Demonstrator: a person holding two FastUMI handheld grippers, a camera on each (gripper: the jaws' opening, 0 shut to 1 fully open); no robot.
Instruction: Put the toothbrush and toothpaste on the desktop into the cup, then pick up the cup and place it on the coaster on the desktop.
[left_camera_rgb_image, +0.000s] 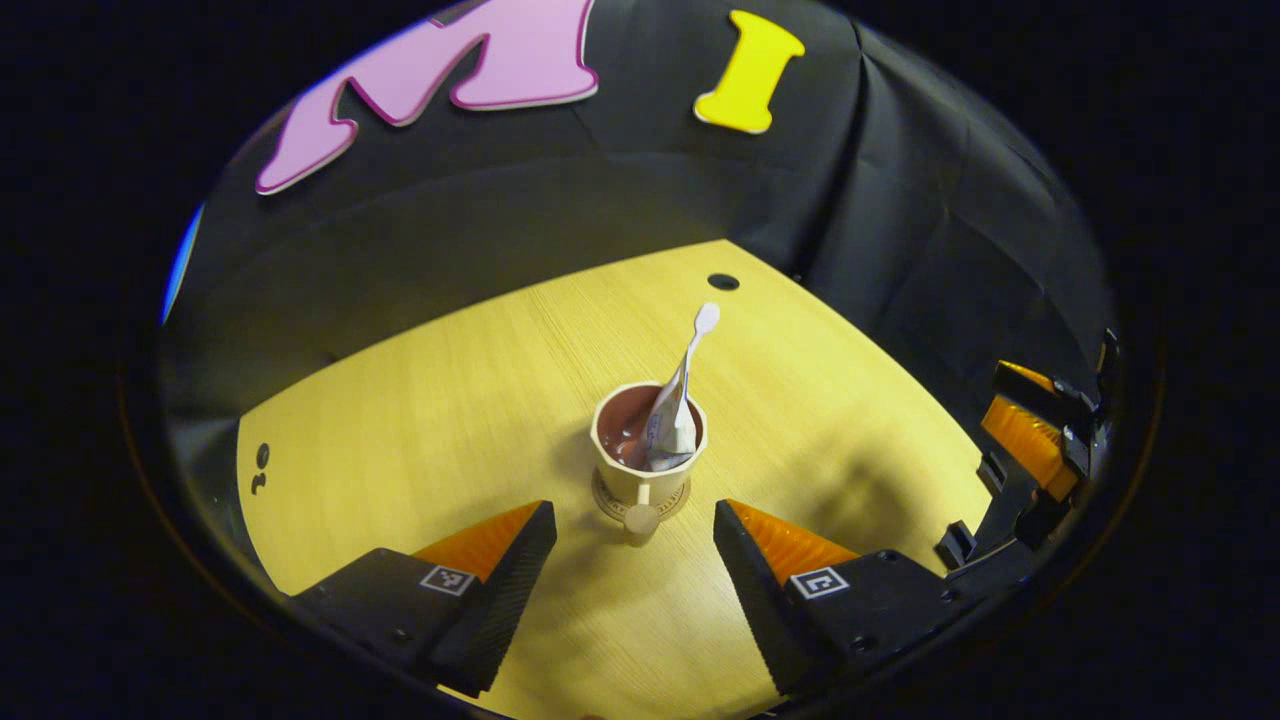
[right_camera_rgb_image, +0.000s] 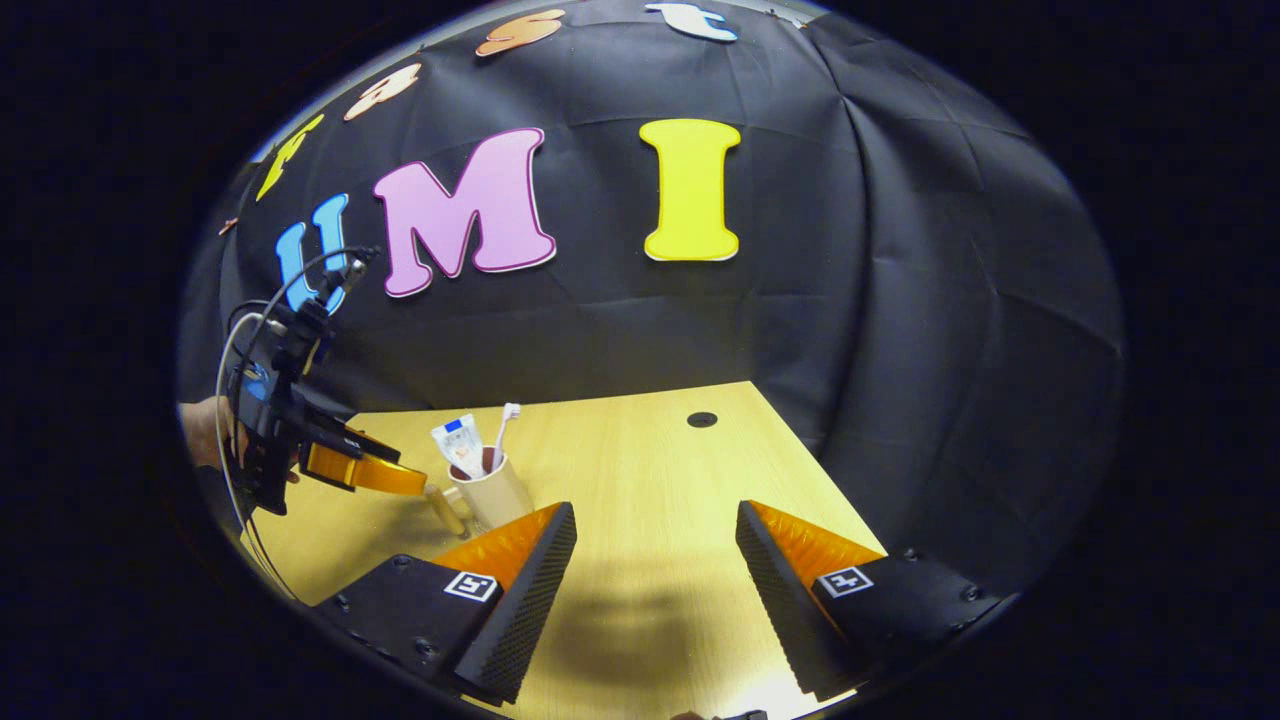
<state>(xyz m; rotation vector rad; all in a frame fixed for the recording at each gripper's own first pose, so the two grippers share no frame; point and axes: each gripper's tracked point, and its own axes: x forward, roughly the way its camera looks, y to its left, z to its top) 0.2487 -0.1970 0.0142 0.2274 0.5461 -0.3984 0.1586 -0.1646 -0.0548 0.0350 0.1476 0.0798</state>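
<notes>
A beige cup (left_camera_rgb_image: 640, 465) with a brown inside stands on a round coaster (left_camera_rgb_image: 676, 497) in the middle of the wooden desktop (left_camera_rgb_image: 450, 400). A white toothbrush (left_camera_rgb_image: 699, 335) and a toothpaste tube (left_camera_rgb_image: 668, 425) lean inside it. The cup's handle points at my left gripper (left_camera_rgb_image: 633, 512), which is open just short of it, one finger to each side. In the right gripper view the cup (right_camera_rgb_image: 497, 492) with the toothpaste (right_camera_rgb_image: 458, 444) and toothbrush (right_camera_rgb_image: 505, 422) is at left, my left gripper (right_camera_rgb_image: 360, 470) beside it. My right gripper (right_camera_rgb_image: 655, 512) is open over bare desktop.
The black cloth wall (right_camera_rgb_image: 900, 300) closes the desktop's far and right sides. A small dark hole (left_camera_rgb_image: 722, 282) sits near the far corner of the desktop. A hand (right_camera_rgb_image: 205, 435) holds the left gripper. The right gripper (left_camera_rgb_image: 1035, 440) shows at the left gripper view's right edge.
</notes>
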